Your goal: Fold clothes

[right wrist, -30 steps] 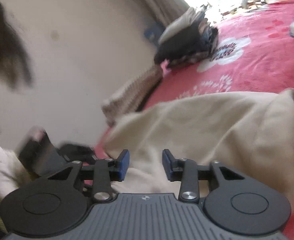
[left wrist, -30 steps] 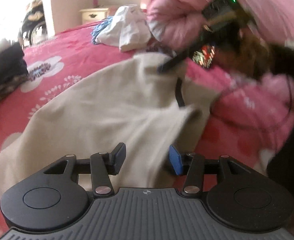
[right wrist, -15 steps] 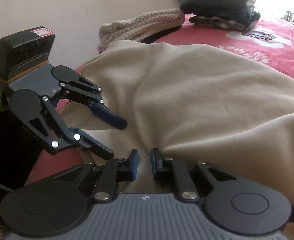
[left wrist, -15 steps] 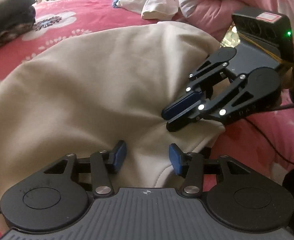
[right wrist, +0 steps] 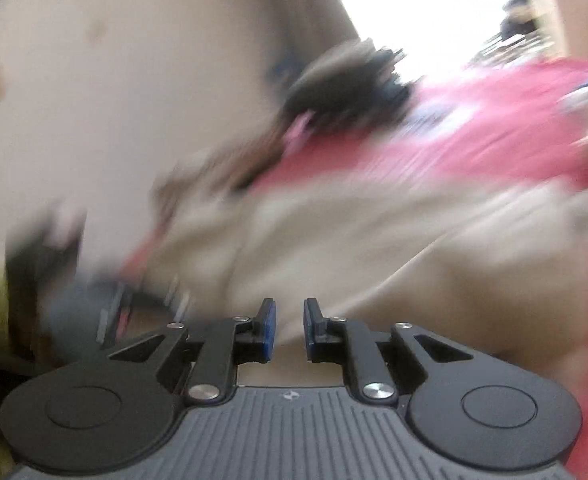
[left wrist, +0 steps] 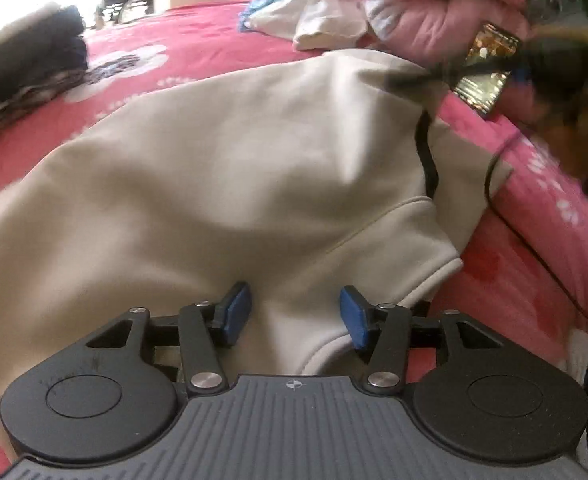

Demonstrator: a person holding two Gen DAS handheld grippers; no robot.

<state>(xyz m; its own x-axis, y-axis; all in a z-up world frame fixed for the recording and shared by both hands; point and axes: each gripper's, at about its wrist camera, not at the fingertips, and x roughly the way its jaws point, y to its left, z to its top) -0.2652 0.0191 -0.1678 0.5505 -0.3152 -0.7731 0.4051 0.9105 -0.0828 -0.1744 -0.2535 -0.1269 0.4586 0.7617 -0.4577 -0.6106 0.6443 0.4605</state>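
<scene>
The beige hoodie lies spread over the red bedspread, its hem at the near edge. The left gripper sits low over that hem, jaws opening, cloth between them but not pinched. The right gripper is a blur, jaws narrow and opening, nothing clearly gripped. Risk here: the left closes on one layer only, and the fold drags crooked. A cable beside the cloth could snag.

A beige garment lies spread across the red bed. The left tongs, opening, straddle its cloth near the hem; the right tongs, blurred, reach its far corner
</scene>
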